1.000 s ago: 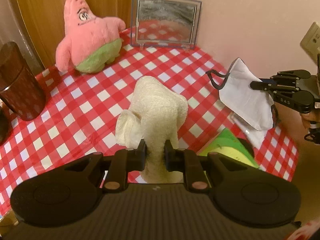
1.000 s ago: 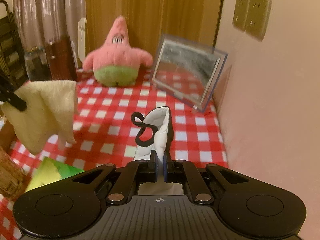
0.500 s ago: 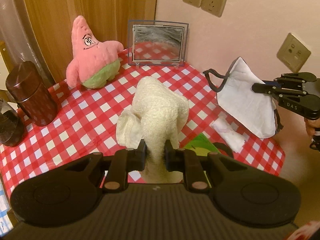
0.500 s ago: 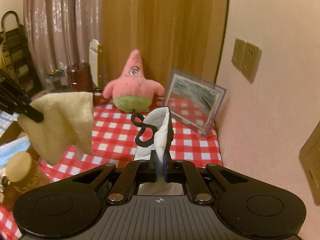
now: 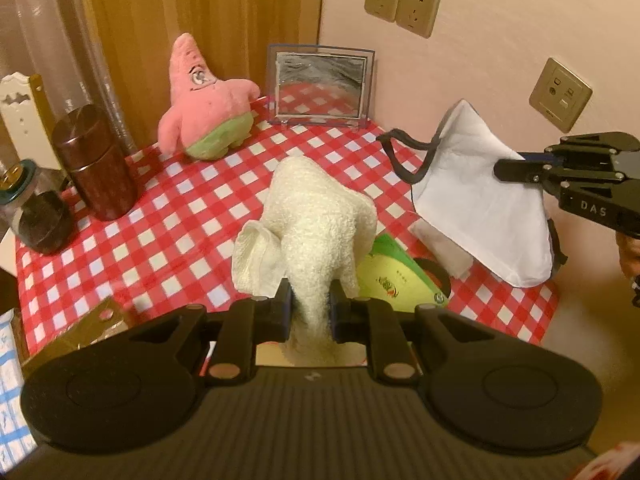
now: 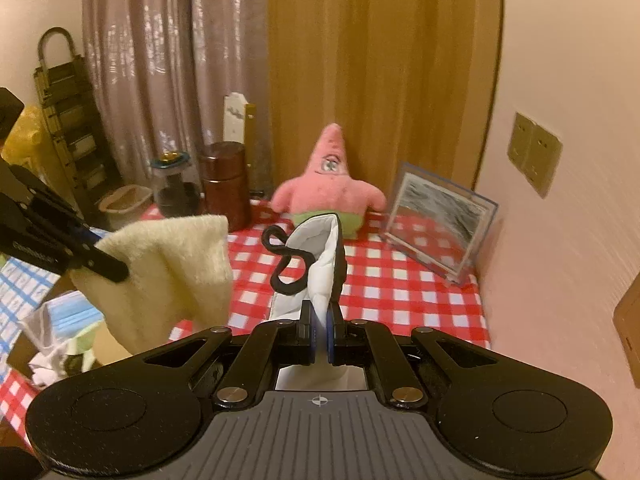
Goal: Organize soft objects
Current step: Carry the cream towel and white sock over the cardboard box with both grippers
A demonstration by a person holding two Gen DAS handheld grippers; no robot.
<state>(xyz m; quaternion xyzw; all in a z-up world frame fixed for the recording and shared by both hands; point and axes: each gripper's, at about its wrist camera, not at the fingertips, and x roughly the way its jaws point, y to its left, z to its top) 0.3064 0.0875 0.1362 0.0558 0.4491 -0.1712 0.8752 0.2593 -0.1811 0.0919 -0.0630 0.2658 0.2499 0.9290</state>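
The left gripper [image 5: 310, 312] is pinching a cream towel [image 5: 316, 216] between its pads, jaws drawn in narrow around the bunched cloth, and the towel is hanging free above the red-and-white checked table [image 5: 172, 216], touching nothing else. Over on the other side the right gripper [image 6: 319, 330] is clamped almost flat on the edge of a white face mask [image 6: 318, 264] (its black ear loop [image 6: 286, 260] is curling out to the left), and the mask too is dangling in the air above the cloth.

From the right wrist view the two loads are hanging near each other, towel to the left of the mask, not touching.

At the back of the table a pink star plush [image 5: 204, 100] is sitting upright against the wooden panel, with a clear-framed picture [image 5: 320, 84] leaning just beside it near the wall. A dark brown canister [image 5: 94, 164] is standing at the table's left edge, a glass jar [image 5: 32, 208] next to it. A green packet [image 5: 394, 276] is lying on the table beneath the towel, partly hidden by it.
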